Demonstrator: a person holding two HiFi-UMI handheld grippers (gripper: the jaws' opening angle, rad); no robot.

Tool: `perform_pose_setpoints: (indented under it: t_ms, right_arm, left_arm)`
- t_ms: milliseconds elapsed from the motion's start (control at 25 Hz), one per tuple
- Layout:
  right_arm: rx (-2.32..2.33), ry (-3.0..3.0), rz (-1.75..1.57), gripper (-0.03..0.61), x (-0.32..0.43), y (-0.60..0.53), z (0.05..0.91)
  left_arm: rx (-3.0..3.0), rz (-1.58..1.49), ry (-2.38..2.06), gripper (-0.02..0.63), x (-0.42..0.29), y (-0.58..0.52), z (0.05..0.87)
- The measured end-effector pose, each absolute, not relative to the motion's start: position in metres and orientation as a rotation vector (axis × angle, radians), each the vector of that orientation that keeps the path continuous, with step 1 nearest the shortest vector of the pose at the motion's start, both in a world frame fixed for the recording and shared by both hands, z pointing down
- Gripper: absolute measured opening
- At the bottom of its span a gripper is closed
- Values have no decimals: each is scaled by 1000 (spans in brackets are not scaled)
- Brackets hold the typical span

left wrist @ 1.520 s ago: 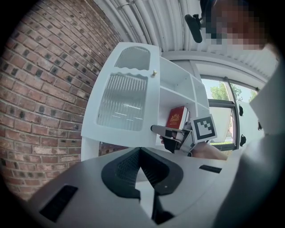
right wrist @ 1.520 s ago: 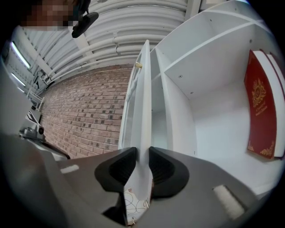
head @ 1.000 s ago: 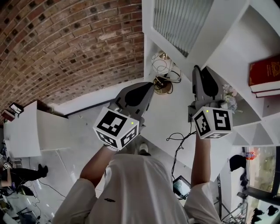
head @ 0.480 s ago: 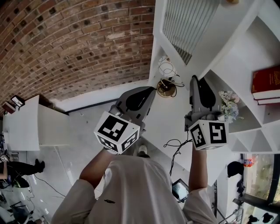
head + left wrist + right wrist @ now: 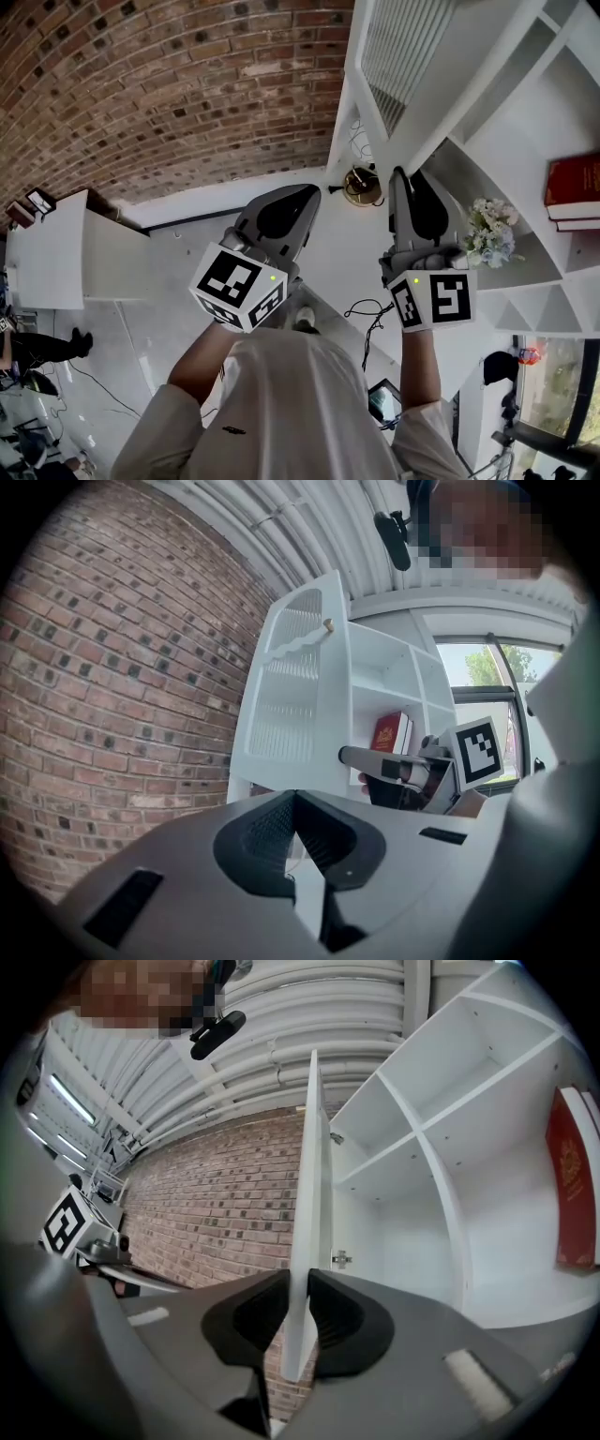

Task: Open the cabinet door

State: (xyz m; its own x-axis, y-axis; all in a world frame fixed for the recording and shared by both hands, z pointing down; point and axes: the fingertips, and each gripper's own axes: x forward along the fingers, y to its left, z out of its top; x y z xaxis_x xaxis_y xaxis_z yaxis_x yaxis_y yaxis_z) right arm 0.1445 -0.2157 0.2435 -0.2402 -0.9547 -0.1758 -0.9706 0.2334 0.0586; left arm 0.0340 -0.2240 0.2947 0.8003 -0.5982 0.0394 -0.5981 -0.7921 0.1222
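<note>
My right hand-held gripper (image 5: 298, 1290) is clamped on the edge of the cabinet door (image 5: 307, 1176), which stands open from the white cabinet (image 5: 412, 1194). Left hand-held gripper (image 5: 294, 797): jaws together, empty.

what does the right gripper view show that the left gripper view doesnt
Only the right gripper view: the white cabinet door seen edge-on, its thin edge pinched in the right gripper, and a small metal hinge inside the cabinet.

Only the left gripper view: the door's ribbed front panel, its small round knob, a window with green trees outside, and the left gripper with jaws together on nothing.

Both: the red hardback book on a shelf and the red brick wall.
</note>
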Motion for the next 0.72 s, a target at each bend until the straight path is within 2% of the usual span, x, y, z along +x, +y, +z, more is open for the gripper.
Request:
perform_pose_setpoints:
  t_ms: [720]
  right_arm:
    - [-1639, 2544, 284, 87, 53, -230, 243]
  left_arm:
    - [2770, -27, -1170, 8, -38, -223, 293]
